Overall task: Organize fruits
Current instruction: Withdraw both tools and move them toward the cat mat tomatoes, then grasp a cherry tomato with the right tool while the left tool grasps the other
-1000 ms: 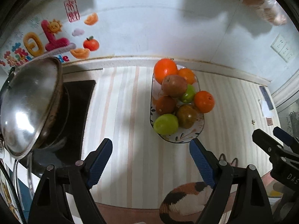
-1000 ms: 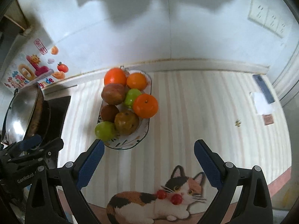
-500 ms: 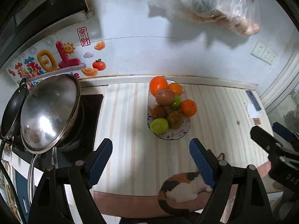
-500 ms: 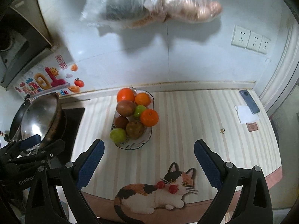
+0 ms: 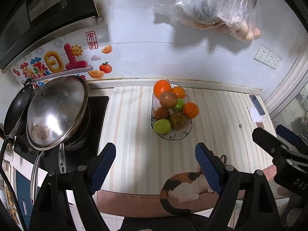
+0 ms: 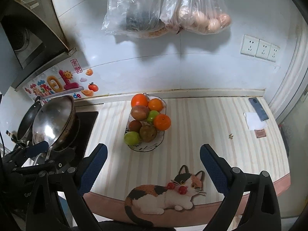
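A white patterned fruit plate (image 5: 181,134) stands on the striped counter mat, piled with several fruits: oranges (image 5: 162,87), brown fruits (image 5: 167,99) and green ones (image 5: 162,126). It also shows in the right wrist view (image 6: 152,147) with an orange (image 6: 162,122) on its right side. My left gripper (image 5: 155,166) is open and empty, well back from the plate above the counter's front edge. My right gripper (image 6: 153,168) is open and empty, also back from the plate, to the right of the left one.
A steel wok lid (image 5: 55,113) and a dark pan (image 5: 17,111) sit on the stove at the left. A cat picture (image 6: 165,194) marks the mat's front edge. A phone (image 6: 258,108) and paper lie far right. Plastic bags (image 6: 165,9) hang on the wall.
Both grippers have pulled back and up from the plate, so the fruits look smaller and the wall, hanging bags and stove have come into view. Jaws stayed open.
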{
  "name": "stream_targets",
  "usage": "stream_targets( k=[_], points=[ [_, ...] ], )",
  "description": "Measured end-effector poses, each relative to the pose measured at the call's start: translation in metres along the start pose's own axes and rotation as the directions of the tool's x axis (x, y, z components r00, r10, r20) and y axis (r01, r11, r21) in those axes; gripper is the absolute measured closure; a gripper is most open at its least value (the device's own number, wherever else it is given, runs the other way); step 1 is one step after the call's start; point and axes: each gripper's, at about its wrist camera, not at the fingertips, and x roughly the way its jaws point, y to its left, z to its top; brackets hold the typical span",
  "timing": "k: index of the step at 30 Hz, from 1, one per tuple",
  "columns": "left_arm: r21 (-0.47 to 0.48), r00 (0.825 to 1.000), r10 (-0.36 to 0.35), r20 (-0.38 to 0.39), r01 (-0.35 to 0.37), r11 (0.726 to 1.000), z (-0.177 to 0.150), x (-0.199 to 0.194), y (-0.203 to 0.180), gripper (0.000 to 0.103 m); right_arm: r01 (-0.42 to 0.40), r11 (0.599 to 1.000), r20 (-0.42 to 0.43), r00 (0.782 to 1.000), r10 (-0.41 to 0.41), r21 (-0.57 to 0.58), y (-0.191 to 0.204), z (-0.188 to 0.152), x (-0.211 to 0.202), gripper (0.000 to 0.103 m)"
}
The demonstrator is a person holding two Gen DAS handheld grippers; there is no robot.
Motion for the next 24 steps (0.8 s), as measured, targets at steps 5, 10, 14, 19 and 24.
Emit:
stream_targets(
  k=[5,10,14,19,24],
  points=[
    [0.003,1.000,-0.007,0.005,0.007,1.000,0.002,0.013,-0.004,0.003,-0.023,0.997,-0.035,0.999,0.026,0.073,-0.024,-0.002,0.015,0.004],
    [0.054,0.999,0.029,-0.018,-0.028,0.998,-0.002,0.049,-0.024,0.002,0.054,0.985,-0.142,0.989,-0.031,0.164,-0.079,-0.025,0.058,0.004],
    [0.132,0.994,0.055,-0.095,-0.042,0.990,-0.012,0.095,-0.049,0.003,0.117,0.966,-0.278,0.959,-0.049,0.233,-0.119,-0.062,0.106,0.004],
    [0.235,0.971,0.106,-0.216,-0.053,0.971,-0.034,0.160,-0.081,0.003,0.077,0.956,-0.359,0.933,0.030,0.282,-0.146,-0.111,0.158,0.034],
    [0.240,0.931,0.137,-0.338,-0.055,0.969,-0.055,0.209,-0.087,0.003,0.015,0.953,-0.423,0.898,0.120,0.304,-0.145,-0.146,0.209,0.053]
  ],
)
